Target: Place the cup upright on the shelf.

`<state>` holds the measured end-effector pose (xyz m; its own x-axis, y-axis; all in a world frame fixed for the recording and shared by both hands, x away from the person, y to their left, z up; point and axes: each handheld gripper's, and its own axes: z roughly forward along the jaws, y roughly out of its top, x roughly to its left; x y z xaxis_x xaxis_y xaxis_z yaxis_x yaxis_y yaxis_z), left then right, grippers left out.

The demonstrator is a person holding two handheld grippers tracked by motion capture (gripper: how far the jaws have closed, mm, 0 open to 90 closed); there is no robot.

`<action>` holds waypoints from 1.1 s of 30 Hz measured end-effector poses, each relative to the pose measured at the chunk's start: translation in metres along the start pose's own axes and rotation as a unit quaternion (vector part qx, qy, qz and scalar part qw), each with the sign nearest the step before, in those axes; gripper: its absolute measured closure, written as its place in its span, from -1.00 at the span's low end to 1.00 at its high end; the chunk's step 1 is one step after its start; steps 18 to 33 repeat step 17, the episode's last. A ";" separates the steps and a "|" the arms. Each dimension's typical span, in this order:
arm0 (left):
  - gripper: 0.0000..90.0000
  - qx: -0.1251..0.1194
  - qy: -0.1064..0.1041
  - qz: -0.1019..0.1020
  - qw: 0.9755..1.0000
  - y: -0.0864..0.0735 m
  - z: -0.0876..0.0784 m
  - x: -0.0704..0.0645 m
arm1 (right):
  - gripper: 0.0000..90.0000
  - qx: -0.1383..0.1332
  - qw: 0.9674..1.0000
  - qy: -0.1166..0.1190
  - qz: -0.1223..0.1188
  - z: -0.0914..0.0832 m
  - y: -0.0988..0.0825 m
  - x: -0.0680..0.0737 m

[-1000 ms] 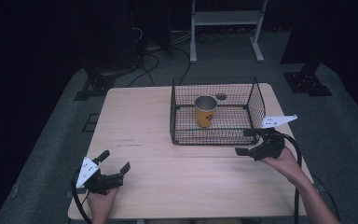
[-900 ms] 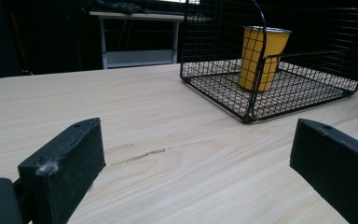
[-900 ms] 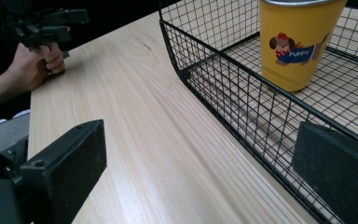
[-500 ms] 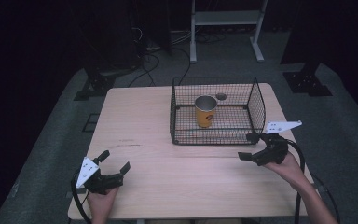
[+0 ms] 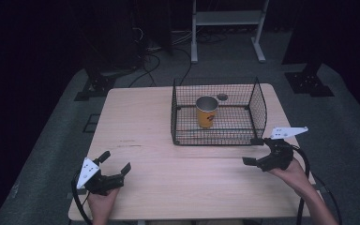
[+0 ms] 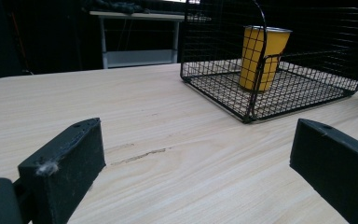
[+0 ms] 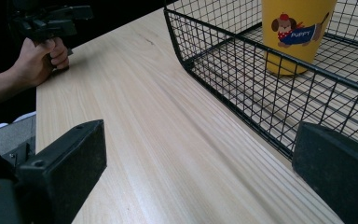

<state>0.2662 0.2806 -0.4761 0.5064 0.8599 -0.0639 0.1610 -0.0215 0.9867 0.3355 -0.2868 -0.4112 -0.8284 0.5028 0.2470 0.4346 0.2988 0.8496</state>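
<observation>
I held both claws released: right gripper (image 5: 254,151) just beside the wire basket (image 5: 215,138) holding the yellow cup (image 5: 206,112), left gripper (image 5: 115,161) well apart.

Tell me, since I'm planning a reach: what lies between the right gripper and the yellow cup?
The black wire basket's near wall, seen in the right gripper view, fronting the yellow cup.

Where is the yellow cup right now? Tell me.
In the high view, the yellow cup stands upright inside the wire basket, left of its middle, on the far right part of the table.
</observation>
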 end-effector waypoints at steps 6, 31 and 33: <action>-0.95 0.000 0.000 0.001 1.000 0.000 0.000 0.000 | -0.94 -0.005 1.000 -0.001 0.005 -0.003 -0.007 0.000; -0.95 0.000 0.003 0.000 1.000 0.000 0.000 0.000 | -0.94 -0.032 0.999 0.005 0.019 -0.005 -0.028 0.009; -0.95 0.000 0.003 0.000 1.000 0.000 0.000 0.000 | -0.94 -0.032 0.999 0.005 0.019 -0.005 -0.028 0.009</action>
